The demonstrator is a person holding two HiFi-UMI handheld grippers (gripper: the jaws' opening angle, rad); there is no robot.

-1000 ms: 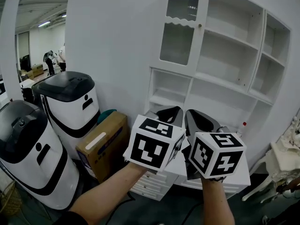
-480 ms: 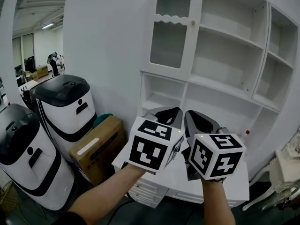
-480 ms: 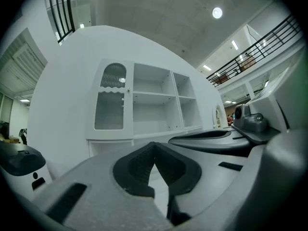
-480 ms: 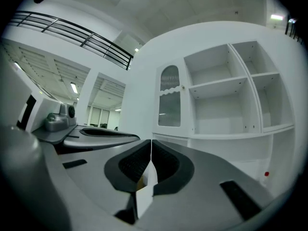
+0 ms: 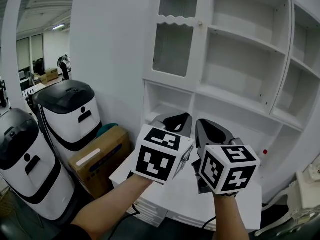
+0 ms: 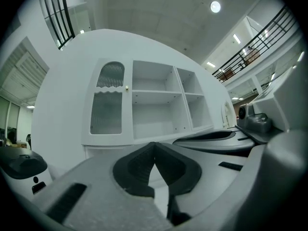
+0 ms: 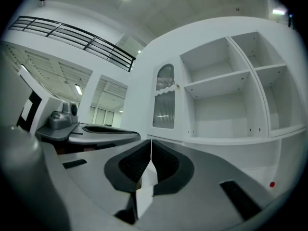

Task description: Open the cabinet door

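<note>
Bright white hall, curved white wall, tall white cabinet [image 5: 240, 89] of open shelves against it. At its upper left, the cabinet door [image 5: 172, 49]: ribbed glass, arched top, small knob [image 5: 199, 23] at the right edge, lying flush and shut. Beside the cabinet on the floor, white-and-black machines [image 5: 72, 111] and a cardboard box [image 5: 97, 159]. Below the door and apart from it, left gripper [image 6: 154, 150] and right gripper [image 7: 150, 150] side by side, pointing level, jaws pressed together on nothing.
</note>
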